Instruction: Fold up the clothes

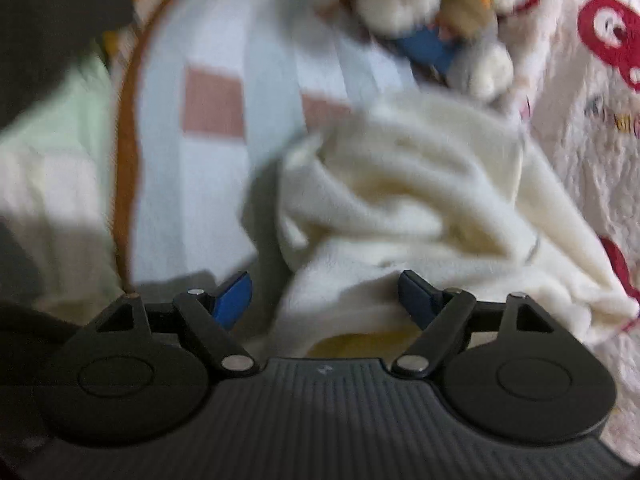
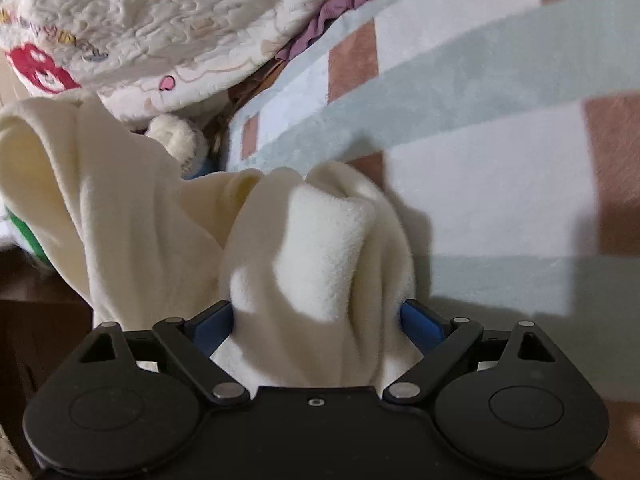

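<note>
While a cream fleece garment (image 2: 160, 216) lies bunched on a checked blanket (image 2: 480, 184), the right gripper (image 2: 318, 320) has a thick fold of it between its blue pads (image 2: 420, 322), both touching the cloth. Ahead and to its left sit a quilted white cover with red prints (image 2: 132, 36) and a plush toy (image 2: 178, 138). The left gripper (image 1: 326, 300) stands wide apart, the same fleece (image 1: 400, 200) heaped between and ahead of its pads (image 1: 234, 300), the left pad clear of it; the view is blurred.
</note>
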Demonstrator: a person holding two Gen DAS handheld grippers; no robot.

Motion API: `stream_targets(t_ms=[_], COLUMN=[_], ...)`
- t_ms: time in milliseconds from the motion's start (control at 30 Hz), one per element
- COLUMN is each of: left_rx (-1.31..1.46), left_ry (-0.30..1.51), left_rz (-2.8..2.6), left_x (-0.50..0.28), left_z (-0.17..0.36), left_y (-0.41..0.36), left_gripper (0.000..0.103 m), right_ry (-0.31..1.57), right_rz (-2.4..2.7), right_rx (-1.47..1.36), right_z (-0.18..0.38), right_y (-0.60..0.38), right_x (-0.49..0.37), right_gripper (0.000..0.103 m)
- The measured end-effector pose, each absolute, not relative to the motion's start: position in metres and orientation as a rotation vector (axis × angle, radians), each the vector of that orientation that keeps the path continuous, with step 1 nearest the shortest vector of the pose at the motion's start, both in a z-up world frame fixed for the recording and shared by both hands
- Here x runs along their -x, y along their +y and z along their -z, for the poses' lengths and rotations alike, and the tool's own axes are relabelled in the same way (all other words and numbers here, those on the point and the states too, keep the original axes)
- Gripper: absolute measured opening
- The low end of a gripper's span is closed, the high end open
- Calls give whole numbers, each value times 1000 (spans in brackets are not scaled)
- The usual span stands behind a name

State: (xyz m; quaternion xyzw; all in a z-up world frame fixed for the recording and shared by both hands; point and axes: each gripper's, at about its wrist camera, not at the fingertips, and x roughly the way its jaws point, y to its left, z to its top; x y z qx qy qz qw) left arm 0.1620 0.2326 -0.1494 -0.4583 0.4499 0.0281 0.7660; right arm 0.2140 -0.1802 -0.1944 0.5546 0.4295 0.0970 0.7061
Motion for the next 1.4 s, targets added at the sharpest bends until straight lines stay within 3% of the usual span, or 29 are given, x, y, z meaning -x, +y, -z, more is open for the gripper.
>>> stream_targets(t_ms=[67, 200, 533, 967, 1167, 1267, 1400], left_rx=[1132, 1148, 967, 669, 445, 333, 123], left_ry=[1032, 1037, 1126, 1252, 1300, 1317, 1088], left_rz=[61, 179, 445, 882, 1008, 1023, 927], left_x=[-166, -164, -136, -44, -11, -14, -6], left_z=[168, 166, 105, 17, -1, 8, -1], left_y=[228, 213, 124, -48, -132, -169, -179], left_gripper=[74, 74, 74, 76, 77, 77, 78], right_ry=[950, 957, 853, 470, 466, 506, 550], right_rz=[-258, -353, -521, -452, -327, -92, 322], right_rx=[-1260, -1327, -1466, -1573, -1430, -1225, -846], right_z=[200, 206, 191, 130, 90, 68, 45], right_y=[-175, -178, -227, -370, -415, -445, -462], right_x=[-216, -211, -142, 71, 141, 152, 172], right_gripper=[72, 60, 60, 60, 60, 61, 61])
